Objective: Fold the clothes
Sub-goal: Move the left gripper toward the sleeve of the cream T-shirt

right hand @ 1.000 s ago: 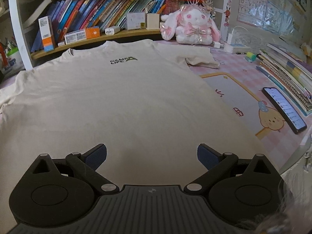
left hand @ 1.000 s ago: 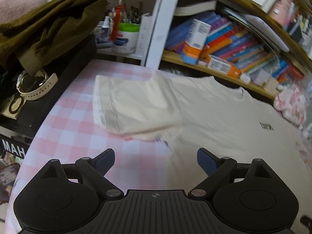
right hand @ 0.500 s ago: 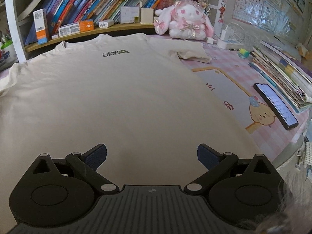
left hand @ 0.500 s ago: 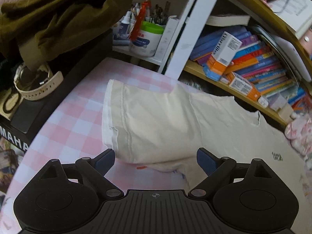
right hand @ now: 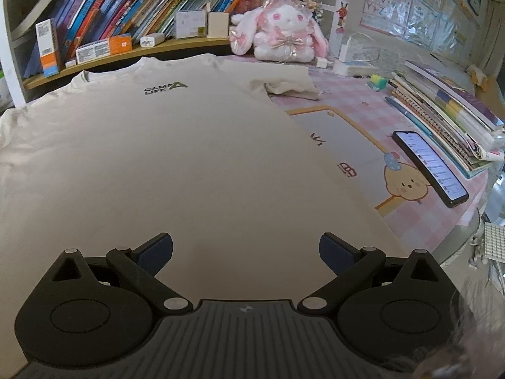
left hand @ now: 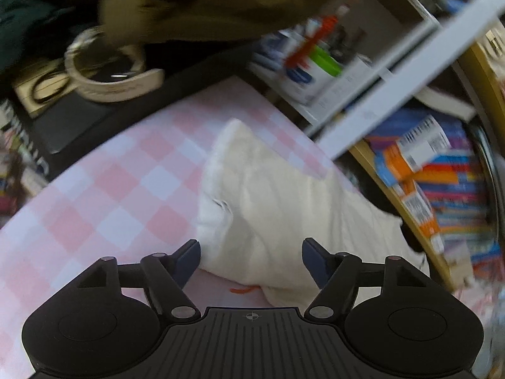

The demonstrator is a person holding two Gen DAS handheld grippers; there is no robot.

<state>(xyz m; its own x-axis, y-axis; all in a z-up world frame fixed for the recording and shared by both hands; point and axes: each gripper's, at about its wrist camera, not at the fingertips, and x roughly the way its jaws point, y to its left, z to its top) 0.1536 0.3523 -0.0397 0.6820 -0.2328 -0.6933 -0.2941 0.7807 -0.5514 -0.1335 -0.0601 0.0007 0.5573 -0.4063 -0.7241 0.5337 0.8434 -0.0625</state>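
Note:
A cream T-shirt point(right hand: 164, 158) with a small dark chest print lies flat, face up, on the pink checked table point(left hand: 104, 195). Its left sleeve point(left hand: 262, 208) spreads out in the blurred left wrist view. My left gripper point(left hand: 251, 260) hovers at the sleeve's lower edge with its jaws closing; the sleeve cloth sits between the blue pads, which stand apart from it. My right gripper point(right hand: 246, 251) stays open over the shirt's lower body with nothing gripped. The right sleeve point(right hand: 287, 83) lies rumpled near the far side.
A bookshelf point(right hand: 126, 31) runs along the back edge. A pink plush rabbit point(right hand: 281, 36), a phone point(right hand: 429, 167) and stacked books point(right hand: 448, 113) sit on the right. A dark olive garment point(left hand: 195, 3), a white watch point(left hand: 113, 75) and a pen cup point(left hand: 315, 63) crowd the left.
My left gripper has moved in toward the sleeve, rolled, and narrowed its jaws around the sleeve's edge. The right gripper has barely shifted.

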